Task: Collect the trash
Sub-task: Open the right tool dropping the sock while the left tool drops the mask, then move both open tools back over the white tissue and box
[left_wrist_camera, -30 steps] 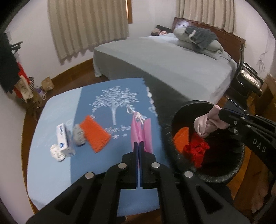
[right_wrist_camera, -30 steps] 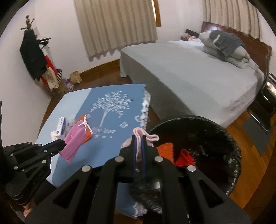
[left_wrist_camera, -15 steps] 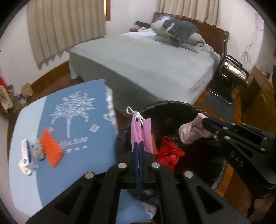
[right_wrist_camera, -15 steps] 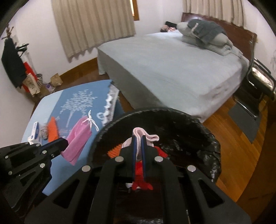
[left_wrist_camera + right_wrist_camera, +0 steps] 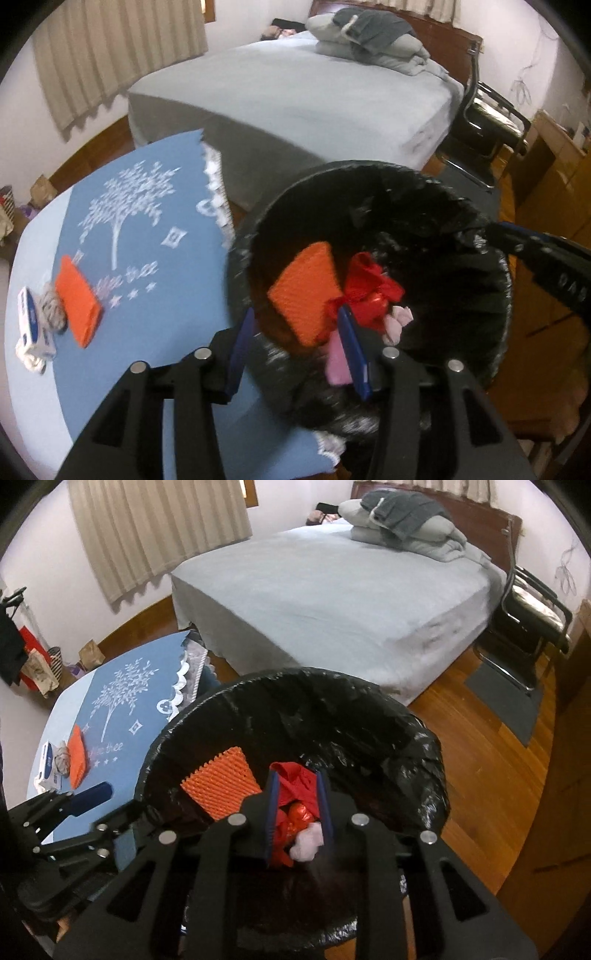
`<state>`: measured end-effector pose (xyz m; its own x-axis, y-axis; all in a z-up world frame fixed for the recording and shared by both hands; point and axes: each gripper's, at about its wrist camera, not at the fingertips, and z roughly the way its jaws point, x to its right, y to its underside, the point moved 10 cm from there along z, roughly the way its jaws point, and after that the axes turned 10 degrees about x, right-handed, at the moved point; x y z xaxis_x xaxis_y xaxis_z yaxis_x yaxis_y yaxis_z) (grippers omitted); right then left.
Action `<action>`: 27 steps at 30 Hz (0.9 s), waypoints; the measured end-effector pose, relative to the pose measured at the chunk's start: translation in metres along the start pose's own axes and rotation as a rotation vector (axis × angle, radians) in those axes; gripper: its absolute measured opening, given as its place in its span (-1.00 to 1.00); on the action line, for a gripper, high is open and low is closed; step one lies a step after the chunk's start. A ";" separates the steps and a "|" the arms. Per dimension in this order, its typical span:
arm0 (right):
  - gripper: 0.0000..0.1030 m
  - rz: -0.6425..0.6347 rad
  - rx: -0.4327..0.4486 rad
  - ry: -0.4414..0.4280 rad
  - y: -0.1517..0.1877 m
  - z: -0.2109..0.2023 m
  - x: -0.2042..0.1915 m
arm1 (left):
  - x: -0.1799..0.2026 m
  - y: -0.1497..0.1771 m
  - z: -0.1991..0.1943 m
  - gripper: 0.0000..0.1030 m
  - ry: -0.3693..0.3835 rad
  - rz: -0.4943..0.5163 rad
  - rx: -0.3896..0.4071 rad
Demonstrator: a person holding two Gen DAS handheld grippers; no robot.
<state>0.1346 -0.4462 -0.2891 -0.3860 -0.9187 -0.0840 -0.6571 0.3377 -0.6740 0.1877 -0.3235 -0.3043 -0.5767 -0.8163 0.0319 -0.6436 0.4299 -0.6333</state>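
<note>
Both grippers are matte black plastic. The left gripper (image 5: 297, 334) has 2 angular arms with cut-out slots and 4 round silver bolt heads across its front. Its fingers (image 5: 352, 345) carry flat dark blue pads. The right gripper (image 5: 298, 805) is built the same way, also with 4 silver bolts and blue-padded fingers (image 5: 272, 812). Its side carries pale letters, blurred, that look like "DAS".

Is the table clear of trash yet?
No, an orange pad, a crumpled grey wad and a white-and-blue box lie on the blue tablecloth.
</note>
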 end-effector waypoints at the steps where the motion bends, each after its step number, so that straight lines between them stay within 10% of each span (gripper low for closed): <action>1: -0.58 0.003 0.000 -0.001 0.001 -0.002 -0.001 | -0.007 0.003 -0.003 -0.08 -0.006 -0.012 -0.001; 14: -0.38 -0.091 0.002 -0.110 0.013 -0.029 -0.101 | -0.098 0.021 -0.061 0.12 -0.115 -0.099 0.064; 27: -0.35 -0.219 -0.025 -0.267 0.047 -0.033 -0.254 | -0.280 0.083 -0.118 0.12 -0.317 -0.243 0.088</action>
<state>0.1808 -0.1901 -0.2755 -0.0532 -0.9901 -0.1302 -0.7224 0.1281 -0.6795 0.2367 -0.0134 -0.2748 -0.2210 -0.9743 -0.0425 -0.6883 0.1867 -0.7010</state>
